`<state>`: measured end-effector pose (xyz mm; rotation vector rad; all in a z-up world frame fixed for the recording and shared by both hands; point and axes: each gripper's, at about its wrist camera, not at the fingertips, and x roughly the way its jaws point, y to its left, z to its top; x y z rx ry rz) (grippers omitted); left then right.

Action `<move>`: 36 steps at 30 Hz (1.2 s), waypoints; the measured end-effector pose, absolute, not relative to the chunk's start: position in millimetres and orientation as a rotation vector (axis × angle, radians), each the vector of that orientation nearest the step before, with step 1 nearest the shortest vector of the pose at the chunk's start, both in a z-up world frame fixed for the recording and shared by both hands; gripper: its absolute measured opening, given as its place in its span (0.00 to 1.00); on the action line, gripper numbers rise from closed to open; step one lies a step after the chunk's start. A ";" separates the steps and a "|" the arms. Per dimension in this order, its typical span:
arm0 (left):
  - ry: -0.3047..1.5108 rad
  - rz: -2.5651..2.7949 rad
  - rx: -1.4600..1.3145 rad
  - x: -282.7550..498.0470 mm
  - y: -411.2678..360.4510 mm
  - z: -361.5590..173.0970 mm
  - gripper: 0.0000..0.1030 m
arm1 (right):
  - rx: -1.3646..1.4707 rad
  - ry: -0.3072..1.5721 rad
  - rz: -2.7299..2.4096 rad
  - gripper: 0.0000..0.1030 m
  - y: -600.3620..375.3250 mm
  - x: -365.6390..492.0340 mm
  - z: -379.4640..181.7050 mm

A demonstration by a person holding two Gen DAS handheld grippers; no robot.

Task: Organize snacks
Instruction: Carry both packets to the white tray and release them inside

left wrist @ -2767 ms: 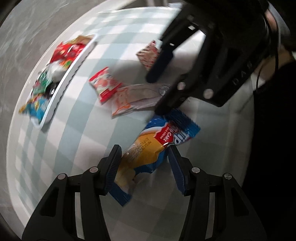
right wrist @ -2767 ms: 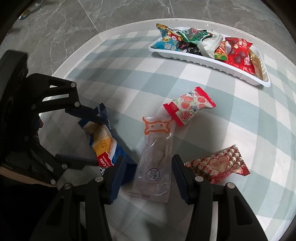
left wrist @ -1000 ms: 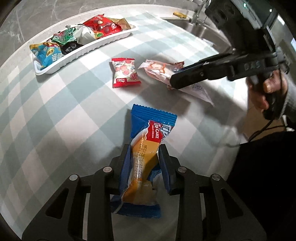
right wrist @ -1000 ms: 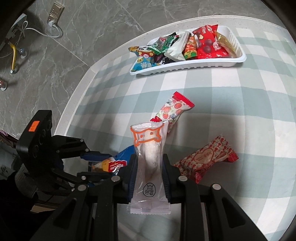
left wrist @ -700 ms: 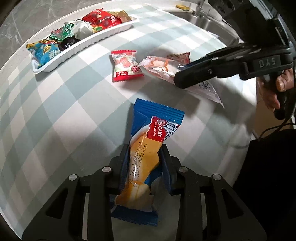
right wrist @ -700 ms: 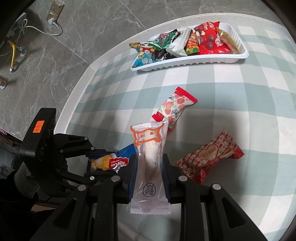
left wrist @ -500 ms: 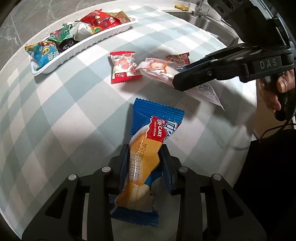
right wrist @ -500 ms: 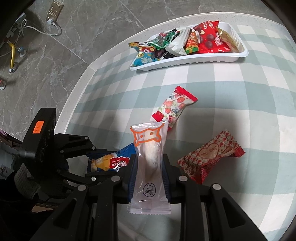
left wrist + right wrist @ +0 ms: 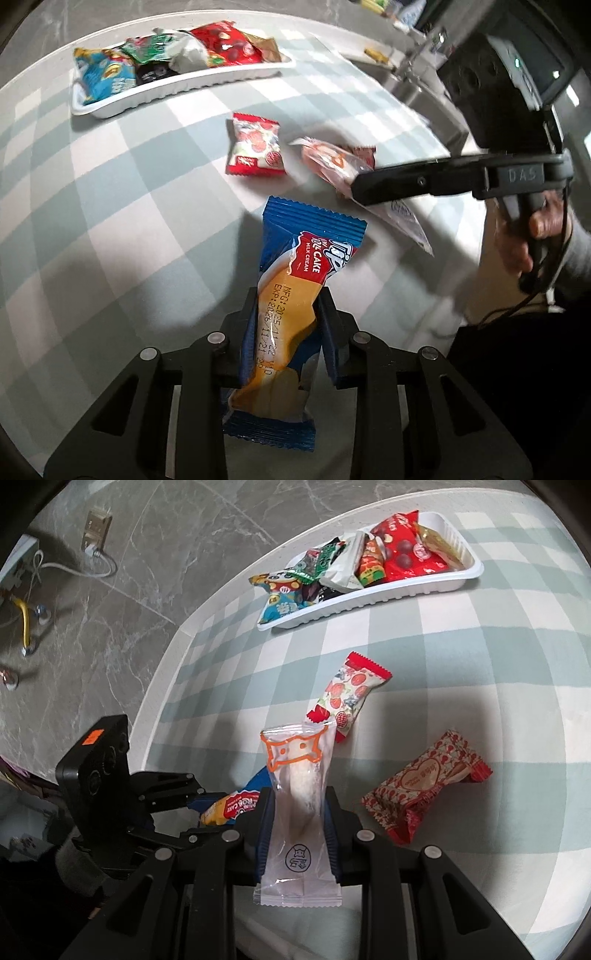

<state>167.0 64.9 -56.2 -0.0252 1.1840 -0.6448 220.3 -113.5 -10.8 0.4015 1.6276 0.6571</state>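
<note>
A blue and orange cake pack (image 9: 310,251) stands between the pads of my left gripper (image 9: 288,299), lifted off the checked tablecloth, and the jaws are closing on it. A clear packet with an orange cat outline (image 9: 295,760) is pinched in my right gripper (image 9: 299,797), also held above the cloth. In the left wrist view the right gripper's finger (image 9: 406,184) crosses that clear packet (image 9: 332,162). The white tray (image 9: 369,598), full of several snack packs, lies at the far edge of the table.
A red strawberry-print pack (image 9: 347,698) and a red heart-print pack (image 9: 424,779) lie loose on the cloth between the grippers and the tray. The table's rounded edge (image 9: 162,701) drops to a grey marble floor on the left. A person's hand (image 9: 517,243) holds the right gripper.
Since the earliest frames both grippers have shut on their packs and lifted them off the cloth. Over the last second the left gripper has rolled a little; the right has stayed put.
</note>
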 end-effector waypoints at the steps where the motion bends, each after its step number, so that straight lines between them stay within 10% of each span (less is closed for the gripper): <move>1: 1.183 -0.650 -0.049 167.5 67.0 -55.9 0.26 | 0.413 1.628 0.657 0.27 -114.7 220.9 -11.2; 36: 1.017 -0.539 -0.532 320.7 135.1 18.8 0.26 | 0.685 1.503 0.552 0.28 -137.9 352.7 -12.2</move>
